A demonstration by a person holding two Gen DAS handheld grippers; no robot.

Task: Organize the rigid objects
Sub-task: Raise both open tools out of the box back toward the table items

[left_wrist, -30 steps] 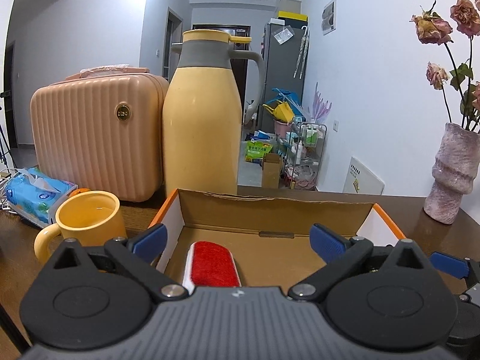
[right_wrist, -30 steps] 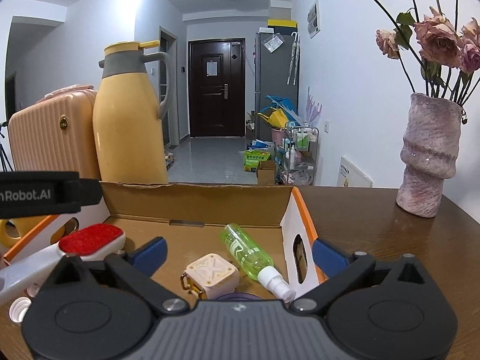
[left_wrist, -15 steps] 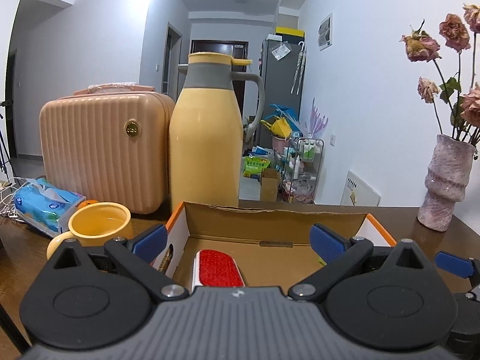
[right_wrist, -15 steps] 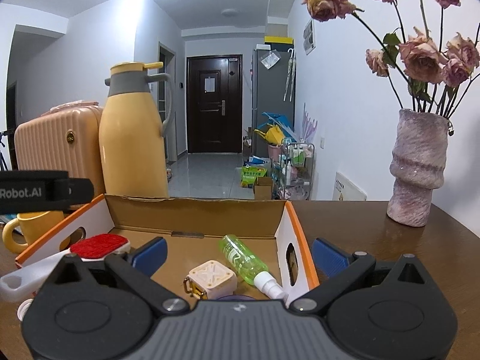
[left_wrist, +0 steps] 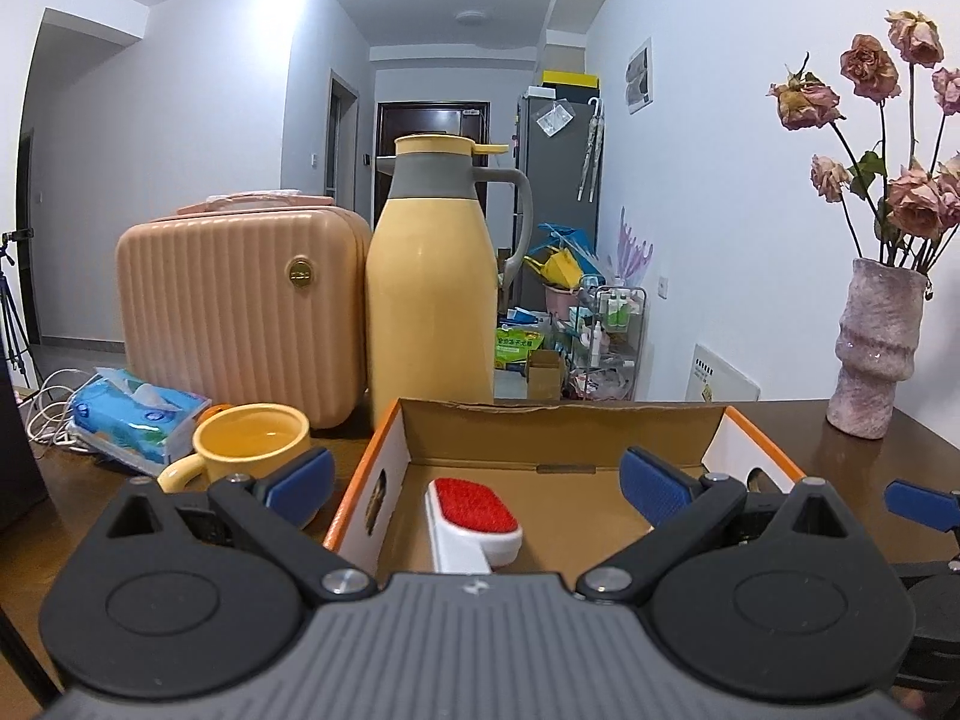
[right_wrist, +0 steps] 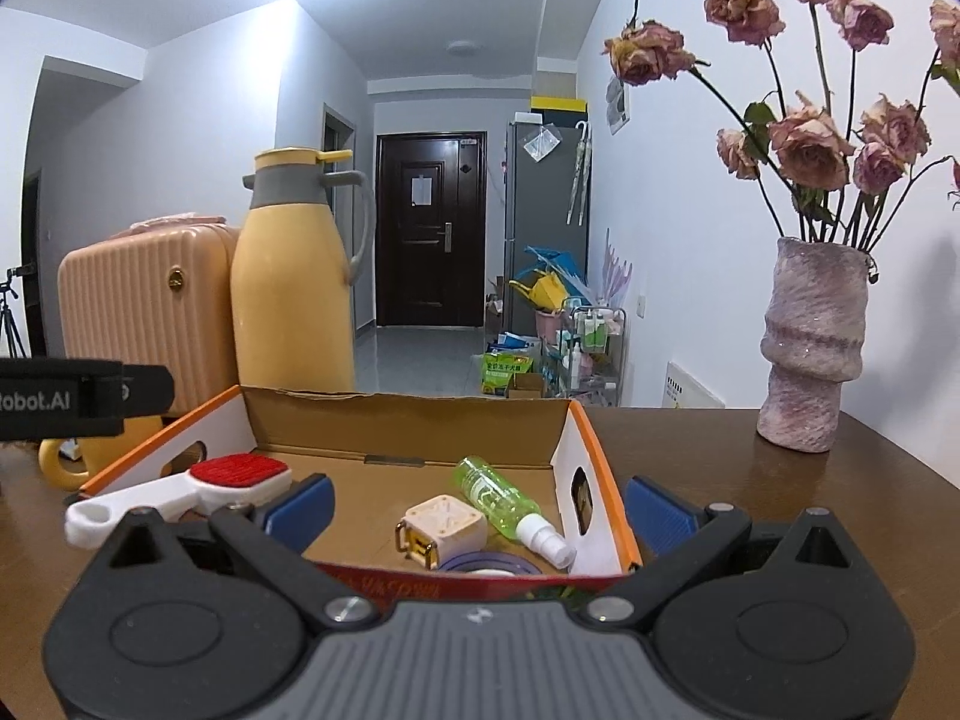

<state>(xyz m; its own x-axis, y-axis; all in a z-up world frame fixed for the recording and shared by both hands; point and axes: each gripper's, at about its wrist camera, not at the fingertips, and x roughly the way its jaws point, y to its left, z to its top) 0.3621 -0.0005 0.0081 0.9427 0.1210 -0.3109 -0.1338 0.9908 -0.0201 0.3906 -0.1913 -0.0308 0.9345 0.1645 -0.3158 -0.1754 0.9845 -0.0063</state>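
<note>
Open cardboard box w/ orange-edged white side walls (right_wrist: 591, 450) sits on the dark brown wooden table (right_wrist: 750, 480). Inside, per right wrist view: cream cube-shaped plastic item w/ gold clasp (right_wrist: 441, 528), green clear plastic spray bottle w/ white nozzle (right_wrist: 501, 501) lying on its side, touching or just beside the cube, plus a purple-rimmed round thing (right_wrist: 486, 564) at the near edge, mostly hidden.

White plastic lint brush w/ red fabric pad (left_wrist: 474, 516) lies by the box's left wall. Right view shows its handle poking out over the near-left rim, pad end inside; whether it rests fully on the floor or is propped on the rim can't be told from here.

Left gripper (left_wrist: 477, 483) is spread wide, holding nothing, brush centred between its blue pads (left_wrist: 300, 483) but not touched. Right gripper (right_wrist: 477, 504) is likewise spread wide and empty, hovering at the box's near edge.

Step in hand, prob.: settle the brush properly in the box. To do it well:
- approach w/ left, low and straight along the handle
- close on the white neck, not the soft red pad
- lift slightly, slide fwd so the handle clears the rim, set flat beside the left wall
- keep clear of the bottle, which may roll.

Yellow ceramic mug (left_wrist: 252, 444) stands just left of the box, so don't swing wide.
</note>
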